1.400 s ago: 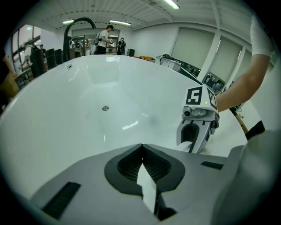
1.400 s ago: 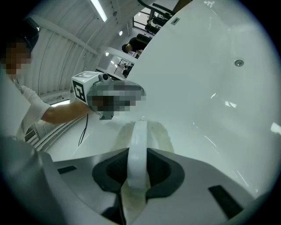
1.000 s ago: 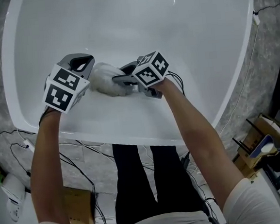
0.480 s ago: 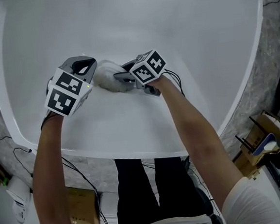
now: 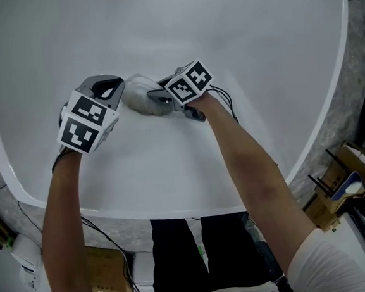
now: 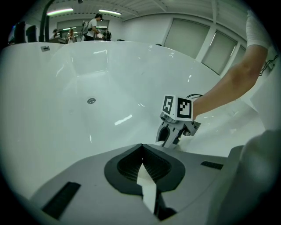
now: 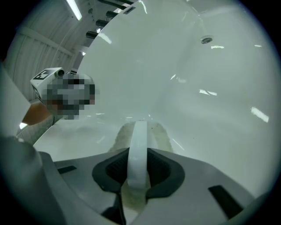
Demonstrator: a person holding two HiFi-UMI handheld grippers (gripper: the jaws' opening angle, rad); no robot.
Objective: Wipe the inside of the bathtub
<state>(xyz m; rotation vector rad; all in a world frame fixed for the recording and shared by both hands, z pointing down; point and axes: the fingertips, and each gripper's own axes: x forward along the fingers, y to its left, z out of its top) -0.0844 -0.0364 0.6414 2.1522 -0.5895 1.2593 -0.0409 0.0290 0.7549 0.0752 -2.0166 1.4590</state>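
Note:
The white bathtub (image 5: 175, 207) fills the head view, and both grippers are inside it against the near wall. My right gripper (image 5: 157, 98) is shut on the white arched handle (image 7: 139, 145) of a pale scrubbing pad (image 7: 161, 134), which lies flat on the tub's surface. The pad shows as a white lump (image 5: 138, 94) between the two grippers. My left gripper (image 5: 115, 86) sits just left of the pad, its jaws closed on a thin white scrap (image 6: 147, 189). In the left gripper view, the right gripper (image 6: 169, 137) is straight ahead.
The drain (image 6: 91, 100) lies farther along the tub floor, also seen as the drain (image 7: 206, 40). A dark faucet (image 6: 44, 17) rises beyond the far rim. Cables and a cardboard box (image 5: 108, 272) lie on the floor by the person's legs, and more boxes (image 5: 347, 182) at right.
Both grippers and the pad have moved a little deeper into the tub, away from the near rim. The grips look the same.

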